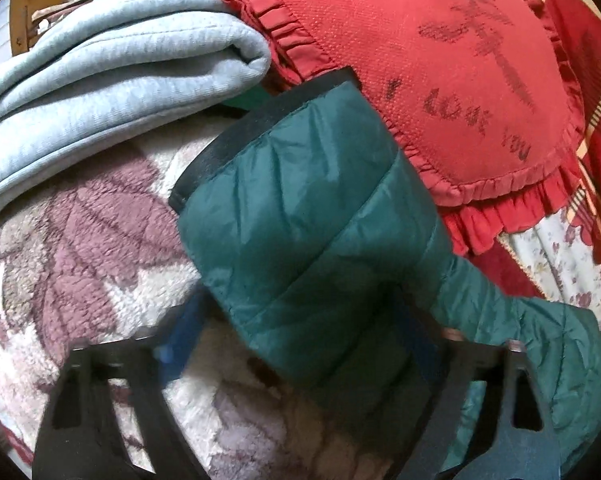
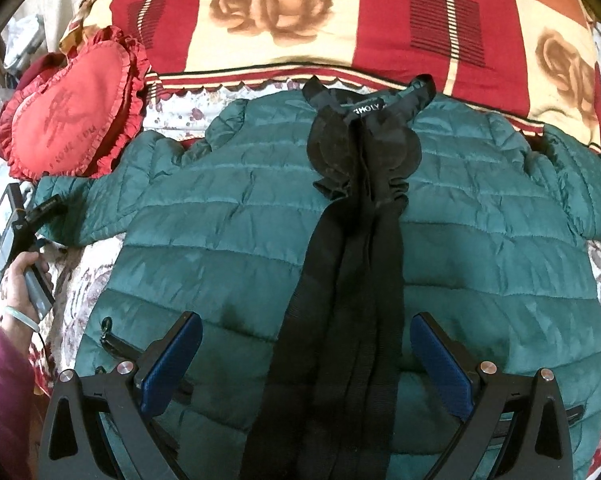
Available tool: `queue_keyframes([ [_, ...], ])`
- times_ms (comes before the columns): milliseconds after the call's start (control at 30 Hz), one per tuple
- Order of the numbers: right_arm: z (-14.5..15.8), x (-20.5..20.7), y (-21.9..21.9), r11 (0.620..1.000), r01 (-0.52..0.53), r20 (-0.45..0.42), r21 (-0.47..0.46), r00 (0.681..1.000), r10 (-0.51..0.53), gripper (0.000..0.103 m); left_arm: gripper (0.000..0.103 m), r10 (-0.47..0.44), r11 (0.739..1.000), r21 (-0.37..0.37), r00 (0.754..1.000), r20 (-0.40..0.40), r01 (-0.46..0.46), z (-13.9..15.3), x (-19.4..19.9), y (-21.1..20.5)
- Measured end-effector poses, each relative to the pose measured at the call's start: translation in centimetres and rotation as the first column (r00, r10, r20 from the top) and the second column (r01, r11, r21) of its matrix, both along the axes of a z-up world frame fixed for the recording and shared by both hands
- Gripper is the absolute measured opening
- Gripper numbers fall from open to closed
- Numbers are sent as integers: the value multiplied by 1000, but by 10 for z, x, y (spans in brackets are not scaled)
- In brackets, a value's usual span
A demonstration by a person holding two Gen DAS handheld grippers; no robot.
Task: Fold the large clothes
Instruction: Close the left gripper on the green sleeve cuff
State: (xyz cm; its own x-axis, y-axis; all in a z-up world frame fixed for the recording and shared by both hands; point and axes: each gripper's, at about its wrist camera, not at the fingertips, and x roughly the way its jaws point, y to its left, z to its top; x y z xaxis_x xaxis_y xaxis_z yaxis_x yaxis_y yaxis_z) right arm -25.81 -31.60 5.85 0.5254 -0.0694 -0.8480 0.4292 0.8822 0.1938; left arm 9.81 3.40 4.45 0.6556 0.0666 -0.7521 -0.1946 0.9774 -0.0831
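A green quilted jacket lies flat, front up, on the bed, with a black placket down its middle. My right gripper hovers open over the jacket's lower front, one blue pad on each side of the placket and nothing held. In the left wrist view, the jacket's sleeve with its black cuff runs between the fingers of my left gripper. The pads stand close to its sides, and white blanket shows beside the left pad. The right wrist view shows a hand holding that gripper at the sleeve end.
A red heart-shaped frilled pillow lies just beyond the sleeve; it shows at the left in the right wrist view. A folded grey sweatshirt sits left of the cuff. A floral fleece blanket covers the bed, with a red-and-cream quilt behind the collar.
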Motion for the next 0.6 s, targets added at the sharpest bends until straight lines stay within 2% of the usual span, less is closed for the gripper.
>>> queue_keyframes([
  [133, -2, -2, 0, 1000, 1, -4, 5, 1000, -1, 103, 45, -14, 1000, -22, 1000, -13, 13, 2, 10, 8],
  [200, -2, -3, 0, 1000, 0, -6, 4, 1000, 0, 103, 27, -30, 999, -38, 1000, -10, 29, 5, 11, 12],
  [267, -1, -5, 0, 1000, 4, -3, 6, 1000, -4, 103, 17, -39, 998, -43, 999, 1, 39, 9, 8, 14],
  [400, 3, -9, -1, 1000, 9, 7, 12, 1000, -9, 103, 13, -93, 994, -61, 995, 44, 96, 28, -10, 6],
  [600, 15, -23, -3, 1000, 21, 36, 4, 999, -21, 103, 12, -225, 968, -92, 969, 99, 234, 69, -44, -28],
])
